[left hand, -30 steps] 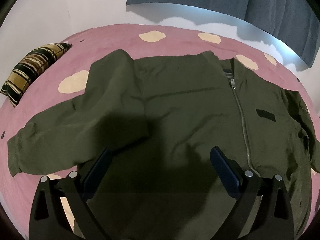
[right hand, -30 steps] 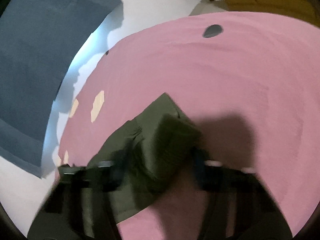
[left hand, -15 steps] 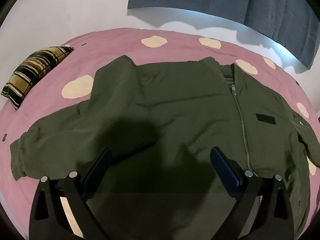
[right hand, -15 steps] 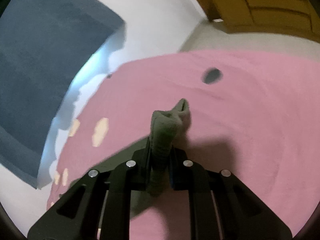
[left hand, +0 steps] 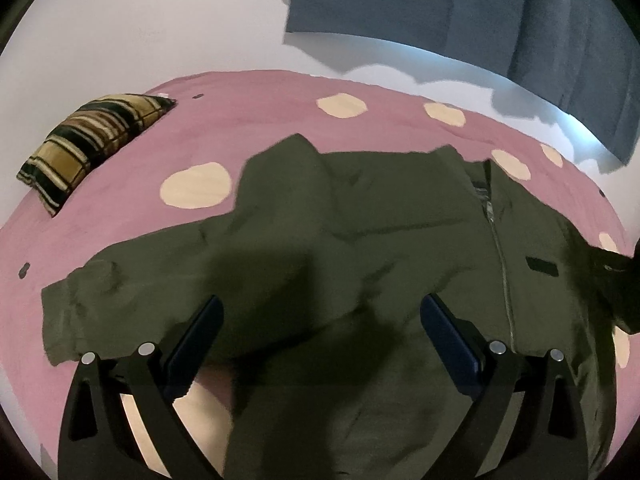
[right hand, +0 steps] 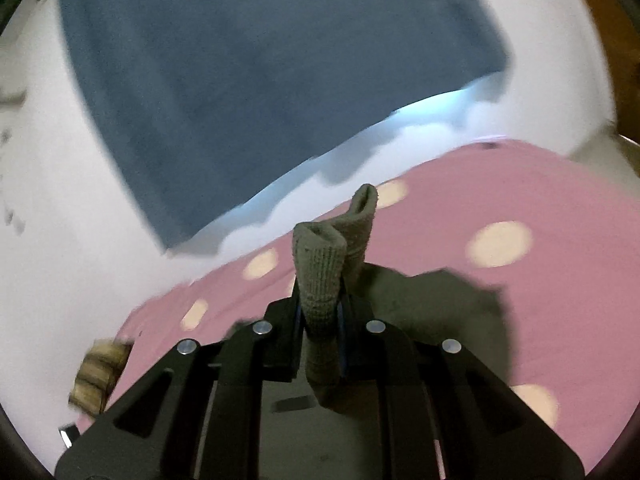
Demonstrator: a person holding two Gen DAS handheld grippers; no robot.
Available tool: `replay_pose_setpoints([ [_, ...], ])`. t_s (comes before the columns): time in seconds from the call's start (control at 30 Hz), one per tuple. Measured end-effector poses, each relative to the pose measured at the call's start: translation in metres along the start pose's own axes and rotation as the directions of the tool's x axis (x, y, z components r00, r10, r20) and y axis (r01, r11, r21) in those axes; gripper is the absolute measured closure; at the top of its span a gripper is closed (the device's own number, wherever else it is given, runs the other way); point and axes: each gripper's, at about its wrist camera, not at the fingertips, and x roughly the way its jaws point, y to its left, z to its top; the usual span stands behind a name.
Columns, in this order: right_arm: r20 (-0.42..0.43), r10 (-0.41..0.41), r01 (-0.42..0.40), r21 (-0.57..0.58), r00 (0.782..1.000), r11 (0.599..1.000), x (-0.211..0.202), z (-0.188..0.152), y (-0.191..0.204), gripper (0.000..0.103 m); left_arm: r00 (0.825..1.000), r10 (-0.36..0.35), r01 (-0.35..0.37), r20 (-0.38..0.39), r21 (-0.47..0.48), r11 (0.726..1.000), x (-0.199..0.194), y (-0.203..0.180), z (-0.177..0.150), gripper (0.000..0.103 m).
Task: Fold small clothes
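An olive green zip jacket (left hand: 360,240) lies spread front-up on the pink spotted bedcover (left hand: 260,120). One sleeve stretches out to the left (left hand: 120,292). My left gripper (left hand: 320,320) is open and empty, held above the jacket's lower front. My right gripper (right hand: 320,312) is shut on the ribbed cuff (right hand: 320,276) of the jacket's other sleeve and holds it lifted above the bed. The rest of that sleeve (right hand: 432,300) hangs below in the right wrist view.
A striped yellow and black pillow (left hand: 88,144) lies at the bed's far left. A dark blue curtain (left hand: 460,8) hangs on the white wall behind the bed. The curtain also shows in the right wrist view (right hand: 260,80).
My right gripper closed on the sleeve cuff, lifted it and swung round towards the curtain wall. My left gripper stayed open and drew back a little from the jacket.
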Motion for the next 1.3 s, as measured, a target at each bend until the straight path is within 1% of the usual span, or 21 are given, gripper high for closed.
replay_pose_setpoints([
  [0.07, -0.048, 0.026, -0.029, -0.078, 0.999, 0.996, 0.030, -0.018, 0.044, 0.090, 1.000, -0.002, 0.002, 0.006, -0.021, 1.000, -0.003, 0.007, 0.003, 0.005],
  [0.17, -0.125, 0.068, -0.086, -0.145, 0.990, 0.986, 0.059, -0.051, 0.088, 0.090, 1.000, 0.001, 0.000, 0.022, -0.049, 0.999, -0.008, 0.017, 0.008, 0.005],
  [0.3, -0.258, 0.110, -0.162, -0.190, 0.960, 0.968, 0.099, -0.099, 0.136, 0.090, 0.999, 0.017, -0.014, 0.032, -0.077, 0.997, -0.010, 0.025, 0.011, 0.005],
  [0.47, -0.391, 0.063, -0.185, -0.283, 0.918, 0.941, 0.126, -0.169, 0.175, 0.090, 0.999, 0.009, -0.006, 0.034, -0.068, 0.998, -0.011, 0.024, 0.011, 0.005],
  [0.6, -0.462, 0.029, -0.191, -0.308, 0.886, 0.932, 0.142, -0.209, 0.190, 0.090, 1.000, 0.002, 0.000, 0.025, -0.053, 0.999, -0.007, 0.020, 0.009, 0.005],
  [0.67, -0.498, 0.029, -0.208, -0.310, 0.867, 0.928, 0.151, -0.222, 0.192, 0.084, 1.000, -0.001, 0.002, 0.020, -0.050, 0.999, -0.006, 0.020, 0.008, 0.005],
  [0.7, -0.523, 0.042, -0.228, -0.297, 0.852, 0.927, 0.154, -0.228, 0.195, 0.073, 1.000, 0.000, 0.001, 0.017, -0.049, 0.999, -0.005, 0.019, 0.007, 0.005],
  [0.73, -0.562, 0.065, -0.258, -0.271, 0.825, 0.927, 0.157, -0.233, 0.196, 0.062, 1.000, 0.000, 0.001, 0.015, -0.049, 0.999, -0.004, 0.019, 0.007, 0.005],
  [0.77, -0.592, 0.088, -0.283, -0.246, 0.801, 0.927, 0.157, -0.236, 0.197, 0.058, 1.000, 0.000, 0.001, 0.012, -0.049, 0.999, -0.003, 0.019, 0.007, 0.005],
  [0.8, -0.608, 0.106, -0.302, -0.230, 0.787, 0.925, 0.156, -0.236, 0.195, 0.055, 1.000, -0.002, 0.002, 0.009, -0.048, 0.999, -0.002, 0.019, 0.006, 0.005],
  [0.9, -0.617, 0.184, -0.352, -0.162, 0.765, 0.922, 0.136, -0.224, 0.180, 0.053, 1.000, -0.004, 0.004, 0.005, -0.049, 0.999, -0.001, 0.020, 0.006, 0.005],
  [0.93, -0.604, 0.214, -0.359, -0.129, 0.768, 0.924, 0.127, -0.214, 0.169, 0.050, 1.000, -0.003, 0.003, 0.005, -0.049, 0.999, 0.000, 0.020, 0.006, 0.005],
  [0.97, -0.578, 0.238, -0.357, -0.100, 0.781, 0.929, 0.115, -0.200, 0.154, 0.049, 1.000, -0.002, 0.002, 0.004, -0.050, 0.999, 0.001, 0.020, 0.005, 0.005],
  [1.03, -0.507, 0.233, -0.316, -0.083, 0.830, 0.945, 0.091, -0.171, 0.121, 0.040, 1.000, -0.003, 0.003, 0.000, -0.053, 0.999, 0.002, 0.021, 0.005, 0.005],
  [1.07, -0.442, 0.192, -0.254, -0.086, 0.876, 0.963, 0.075, -0.151, 0.092, 0.038, 1.000, -0.004, 0.004, -0.001, -0.056, 0.998, 0.003, 0.021, 0.005, 0.005],
  [1.13, -0.362, 0.102, -0.142, -0.087, 0.927, 0.986, 0.057, -0.128, 0.051, 0.035, 1.000, -0.005, 0.004, -0.006, -0.058, 0.998, 0.004, 0.021, 0.004, 0.005],
  [1.17, -0.327, 0.043, -0.072, -0.076, 0.944, 0.995, 0.050, -0.118, 0.026, 0.035, 1.000, -0.005, 0.004, -0.007, -0.058, 0.998, 0.005, 0.020, 0.004, 0.005],
  [1.2, -0.308, -0.022, 0.008, -0.048, 0.951, 0.999, 0.047, -0.109, -0.002, 0.035, 1.000, -0.005, 0.005, -0.012, -0.057, 0.998, 0.006, 0.019, 0.003, 0.005],
  [1.23, -0.313, -0.057, 0.056, -0.011, 0.948, 0.998, 0.047, -0.105, -0.025, 0.035, 1.000, -0.007, 0.006, -0.015, -0.056, 0.998, 0.007, 0.018, 0.003, 0.005],
  [1.27, -0.338, -0.057, 0.070, 0.027, 0.939, 0.997, 0.050, -0.104, -0.045, 0.035, 1.000, -0.012, 0.011, -0.020, -0.055, 0.998, 0.008, 0.017, 0.002, 0.005],
  [1.3, -0.393, -0.038, 0.069, 0.067, 0.919, 0.995, 0.059, -0.106, -0.067, 0.035, 1.000, -0.016, 0.015, -0.025, -0.052, 0.999, 0.008, 0.016, 0.001, 0.005],
])
